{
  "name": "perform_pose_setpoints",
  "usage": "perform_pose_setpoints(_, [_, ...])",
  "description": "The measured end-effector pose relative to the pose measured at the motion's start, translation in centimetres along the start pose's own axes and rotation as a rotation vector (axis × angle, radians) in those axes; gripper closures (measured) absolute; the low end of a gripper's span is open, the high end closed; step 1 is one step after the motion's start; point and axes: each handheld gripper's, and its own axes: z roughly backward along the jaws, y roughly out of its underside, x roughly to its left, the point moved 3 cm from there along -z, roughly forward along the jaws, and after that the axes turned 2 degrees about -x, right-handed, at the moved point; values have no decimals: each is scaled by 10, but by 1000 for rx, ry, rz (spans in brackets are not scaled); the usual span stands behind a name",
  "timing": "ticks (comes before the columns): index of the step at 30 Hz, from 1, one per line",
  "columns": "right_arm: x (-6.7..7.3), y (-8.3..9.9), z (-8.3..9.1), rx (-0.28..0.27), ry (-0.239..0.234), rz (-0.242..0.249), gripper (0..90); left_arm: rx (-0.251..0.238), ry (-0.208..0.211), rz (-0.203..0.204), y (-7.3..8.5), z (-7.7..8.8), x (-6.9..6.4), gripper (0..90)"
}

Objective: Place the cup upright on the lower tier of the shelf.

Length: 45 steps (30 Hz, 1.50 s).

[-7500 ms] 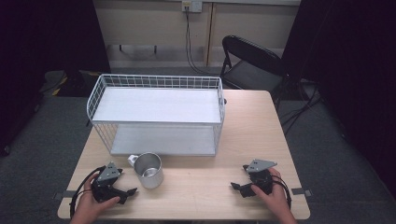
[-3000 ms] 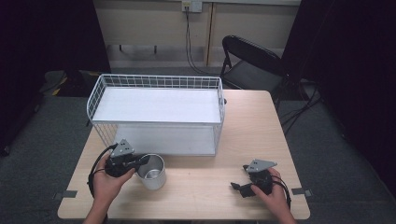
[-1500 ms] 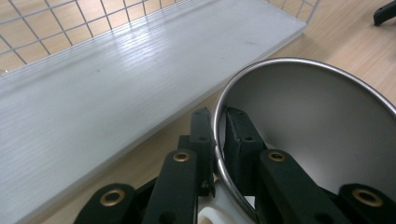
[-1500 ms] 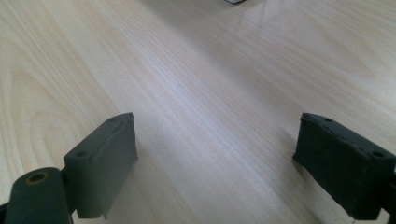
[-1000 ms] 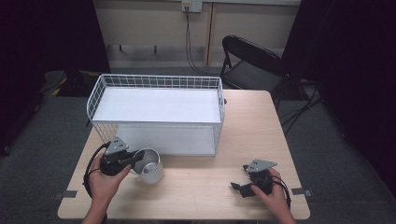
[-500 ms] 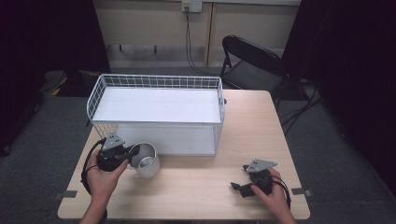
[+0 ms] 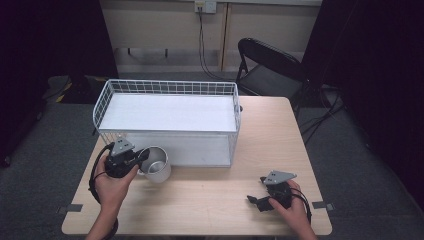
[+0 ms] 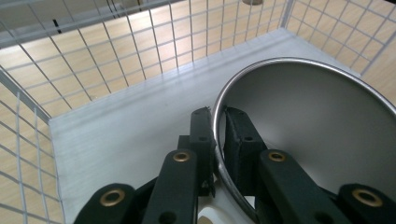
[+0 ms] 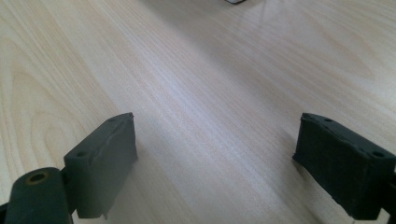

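Observation:
A shiny metal cup (image 7: 156,166) hangs tilted just in front of the white wire basket (image 7: 235,107), near its front left corner. My left gripper (image 7: 141,159) is shut on the cup's rim. In the left gripper view one jaw is inside the cup (image 8: 317,135) and the other outside, the left gripper (image 8: 218,135) pinching the thin wall, with the basket's wire (image 8: 140,42) and white floor beyond. My right gripper (image 7: 255,202) rests near the table's front right edge, and in the right gripper view the right gripper (image 9: 215,158) stands open over bare wood (image 9: 210,84).
The basket takes up the far half of the wooden table (image 7: 210,200). A black folding chair (image 7: 270,65) stands behind the table's far right corner. A cable (image 7: 95,172) loops from the left gripper along the table's left edge.
Since the earliest frame my left gripper has taken hold of the cup. Over the last second it has carried the cup slightly up and toward the basket. The right gripper has stayed put.

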Motion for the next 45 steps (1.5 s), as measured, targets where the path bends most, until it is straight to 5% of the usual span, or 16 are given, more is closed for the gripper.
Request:
perform_pose_setpoints(24, [0,0,0,0,0,0,117,-2,-98,-10,-5,-15,2,820])
perform_pose_setpoints(45, [0,0,0,0,-1,1,117,-31,-140,2,-6,-22,2,820])
